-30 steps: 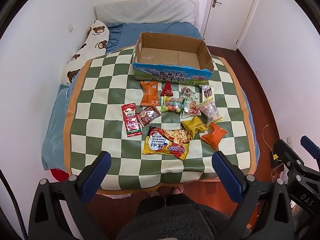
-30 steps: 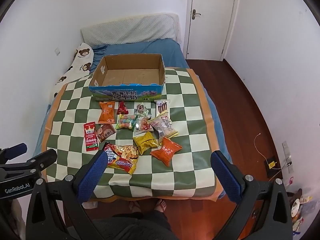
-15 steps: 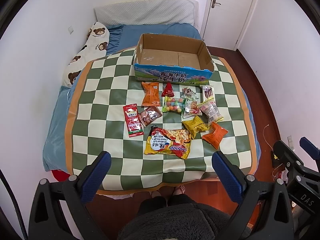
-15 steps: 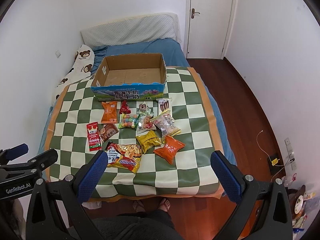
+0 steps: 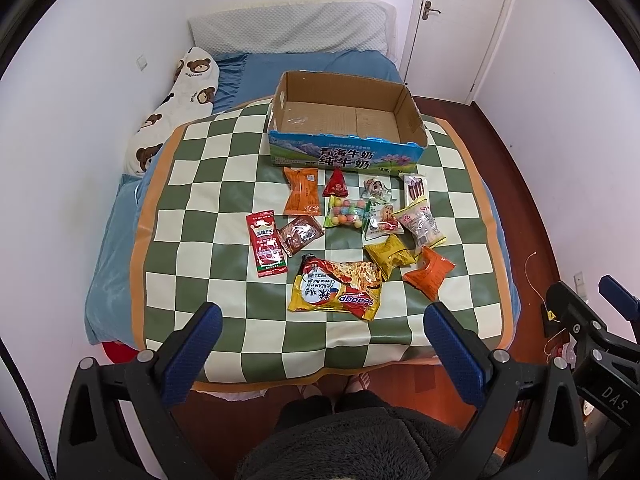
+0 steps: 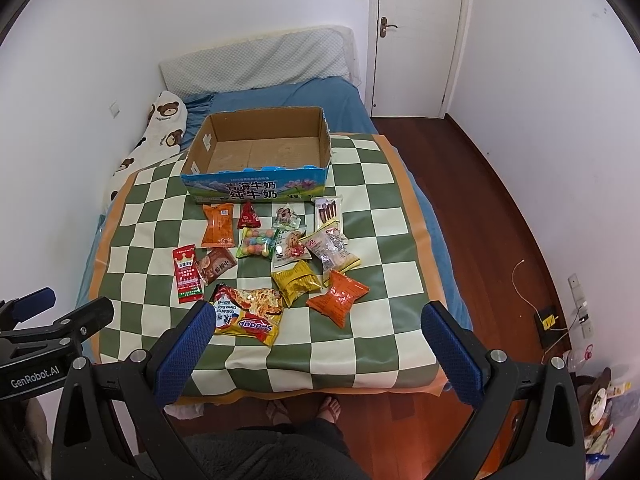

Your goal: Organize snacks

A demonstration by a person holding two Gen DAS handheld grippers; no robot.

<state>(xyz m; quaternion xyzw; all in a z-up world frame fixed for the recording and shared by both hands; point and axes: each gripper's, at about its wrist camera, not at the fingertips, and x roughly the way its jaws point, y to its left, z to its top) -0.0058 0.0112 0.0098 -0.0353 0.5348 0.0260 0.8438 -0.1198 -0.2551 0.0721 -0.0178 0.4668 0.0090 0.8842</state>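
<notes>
Several snack packets lie on a green-and-white checkered mat (image 5: 192, 216) spread over a bed. Among them are a yellow noodle pack (image 5: 336, 288), a red sachet (image 5: 266, 242), an orange bag (image 5: 429, 272) and a bag of coloured candy balls (image 5: 346, 212). Behind them stands an open cardboard box (image 5: 348, 120), empty inside, also seen as the box (image 6: 260, 152) in the right wrist view. My left gripper (image 5: 322, 344) hovers open above the mat's near edge. My right gripper (image 6: 316, 340) is open too, holding nothing, near the noodle pack (image 6: 248, 314).
A bear-print pillow (image 5: 176, 108) lies along the left wall. White walls close in both sides, and a shut door (image 6: 416, 32) is at the back right. Red-brown floor (image 6: 500, 216) runs along the bed's right side. The person's feet (image 6: 304, 406) and dark lap show below.
Both views have drifted slightly, so the mat and snacks sit a little lower and nearer. Both grippers stay open and no snack has moved.
</notes>
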